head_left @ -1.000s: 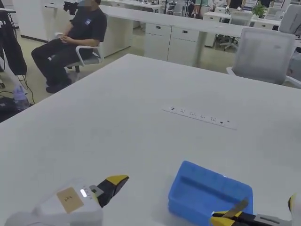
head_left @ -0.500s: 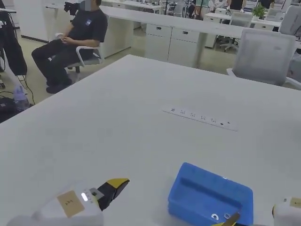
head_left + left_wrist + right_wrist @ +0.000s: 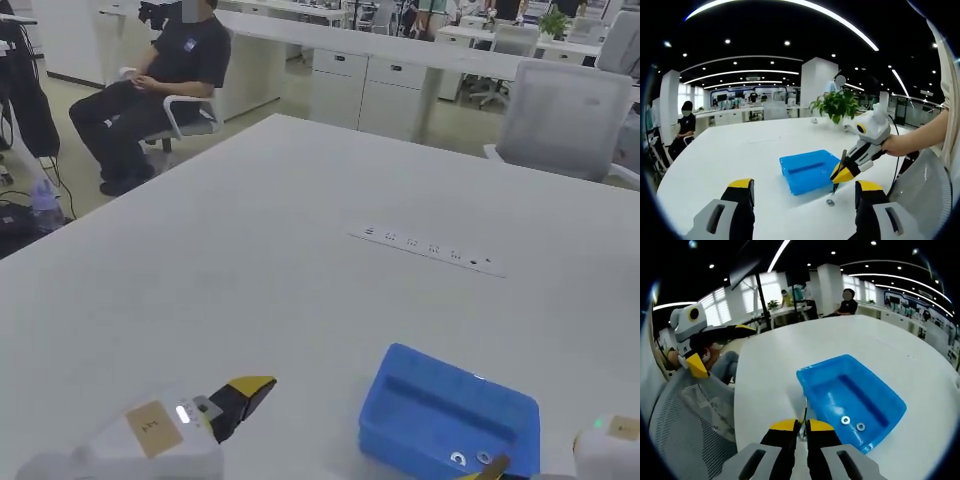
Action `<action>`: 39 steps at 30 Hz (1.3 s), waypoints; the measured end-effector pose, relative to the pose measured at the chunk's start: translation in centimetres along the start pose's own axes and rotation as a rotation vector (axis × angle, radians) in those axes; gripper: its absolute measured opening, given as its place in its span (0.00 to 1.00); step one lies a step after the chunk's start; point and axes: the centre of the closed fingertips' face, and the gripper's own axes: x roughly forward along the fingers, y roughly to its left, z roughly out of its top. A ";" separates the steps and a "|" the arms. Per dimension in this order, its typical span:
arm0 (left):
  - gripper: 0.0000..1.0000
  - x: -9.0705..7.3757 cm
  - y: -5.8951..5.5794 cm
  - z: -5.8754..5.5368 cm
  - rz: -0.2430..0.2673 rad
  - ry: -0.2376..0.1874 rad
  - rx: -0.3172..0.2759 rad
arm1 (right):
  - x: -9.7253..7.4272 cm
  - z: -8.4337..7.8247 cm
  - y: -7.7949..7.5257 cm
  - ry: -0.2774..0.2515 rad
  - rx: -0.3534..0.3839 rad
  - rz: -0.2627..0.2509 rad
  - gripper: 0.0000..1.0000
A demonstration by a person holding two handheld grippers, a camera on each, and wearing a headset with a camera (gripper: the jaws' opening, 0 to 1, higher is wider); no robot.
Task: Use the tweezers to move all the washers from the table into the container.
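Progress: partly done. The right gripper point(image 3: 802, 426) has its jaws drawn together on the tweezers point(image 3: 834, 186), whose shaft runs out ahead of the jaws and slants down toward the table point(image 3: 250, 260). The tweezer tips are too small to tell whether they are pinched or parted. Ahead of the right gripper's jaws and a little to their right sits the blue container point(image 3: 860, 390). On its floor lie one washer point(image 3: 845, 419) and a second washer point(image 3: 858, 427), close beside each other near the wall nearest the gripper; these count as delivered. A third washer point(image 3: 830, 202) rests on the table just below the tweezer tip, outside the container and just beside its near wall. Contact between tip and washer cannot be confirmed from the left gripper view. The left gripper point(image 3: 804, 187) hangs with its jaws spread wide and nothing between them, well to the side of the tweezers, facing the container. Judgement: at least one washer is left to move, and the step in hand appears to be lining the tweezers up on it. Whether further washers remain elsewhere on the table cannot be told. The pick will likely need a fine pinch on the washer's rim, then a short lift over the container wall.
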 end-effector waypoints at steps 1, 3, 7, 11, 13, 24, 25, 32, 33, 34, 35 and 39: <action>0.84 0.0 0.0 0.0 0.000 0.001 0.000 | 0.0 0.0 0.0 0.003 -0.001 0.001 0.04; 0.84 0.0 0.0 0.0 0.000 0.000 0.000 | 0.1 -0.1 0.1 0.009 -0.009 0.003 0.04; 0.84 0.0 0.1 0.0 0.002 0.000 -0.001 | 0.4 -0.2 0.5 0.021 -0.034 0.011 0.04; 0.83 0.0 0.0 -0.1 0.002 0.005 0.002 | 0.7 0.0 0.7 0.024 -0.063 0.012 0.04; 0.83 0.0 0.1 -0.1 0.003 0.004 0.002 | 0.8 0.0 0.7 0.019 -0.071 0.012 0.03; 0.82 0.0 0.3 -0.2 0.013 0.005 0.001 | -0.4 1.1 -0.3 -0.159 0.182 -0.050 0.03; 0.82 0.0 0.3 -0.2 0.014 0.006 0.000 | -0.8 1.4 -0.3 -0.181 0.206 -0.055 0.03; 0.82 -0.1 0.4 -0.1 0.017 -0.002 -0.002 | -3.4 2.1 -0.5 -0.249 0.291 -0.091 0.03; 0.82 -0.1 0.3 0.0 0.015 -0.003 -0.003 | -3.7 2.0 -0.6 -0.251 0.308 -0.098 0.03; 0.82 -0.1 0.3 0.0 0.013 -0.004 -0.004 | -3.9 2.0 -0.6 -0.256 0.314 -0.102 0.03; 0.81 -0.1 0.3 0.0 0.011 -0.004 -0.003 | -4.1 1.9 -0.9 -0.258 0.326 -0.111 0.03; 0.82 0.0 0.2 -0.2 0.004 0.008 -0.006 | -4.6 2.0 -1.3 -0.268 0.360 -0.125 0.03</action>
